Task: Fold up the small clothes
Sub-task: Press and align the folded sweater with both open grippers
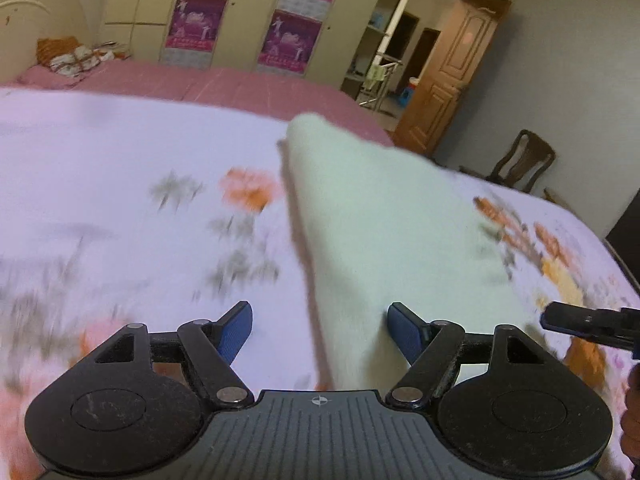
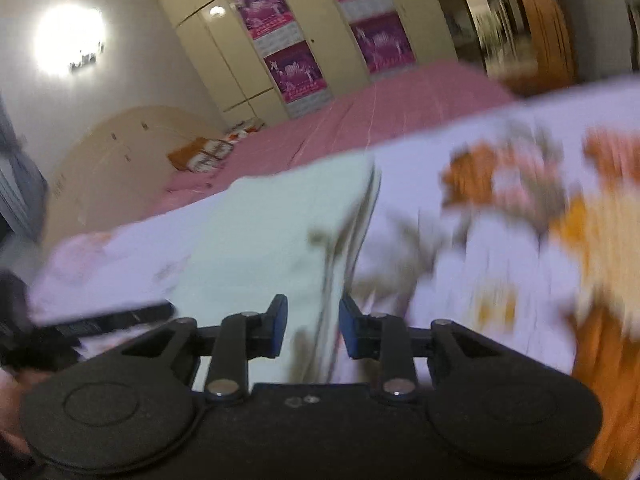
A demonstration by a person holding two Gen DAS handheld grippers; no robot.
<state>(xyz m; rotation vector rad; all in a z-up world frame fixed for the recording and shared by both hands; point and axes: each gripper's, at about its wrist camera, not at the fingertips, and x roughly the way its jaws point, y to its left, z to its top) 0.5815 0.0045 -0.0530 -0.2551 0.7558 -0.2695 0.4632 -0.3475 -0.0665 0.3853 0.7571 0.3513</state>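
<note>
A pale mint folded cloth (image 1: 372, 216) lies on a white floral bedsheet (image 1: 120, 184). My left gripper (image 1: 319, 330) is open, its blue pads wide apart, with the cloth's near end between them. In the right wrist view the same cloth (image 2: 280, 220) shows its layered edge on the right. My right gripper (image 2: 313, 326) is open, with the cloth's near edge between the pads. The right gripper's tip (image 1: 580, 318) shows at the left view's right edge. The left gripper's finger (image 2: 112, 318) shows at the right view's left. Both views are motion-blurred.
A pink bedspread (image 1: 240, 84) covers the far part of the bed, with orange and white bedding (image 1: 72, 56) by the headboard. Wardrobes with purple posters (image 1: 288, 36) stand behind. A wooden door (image 1: 456, 72) and a chair (image 1: 520, 164) are at the right.
</note>
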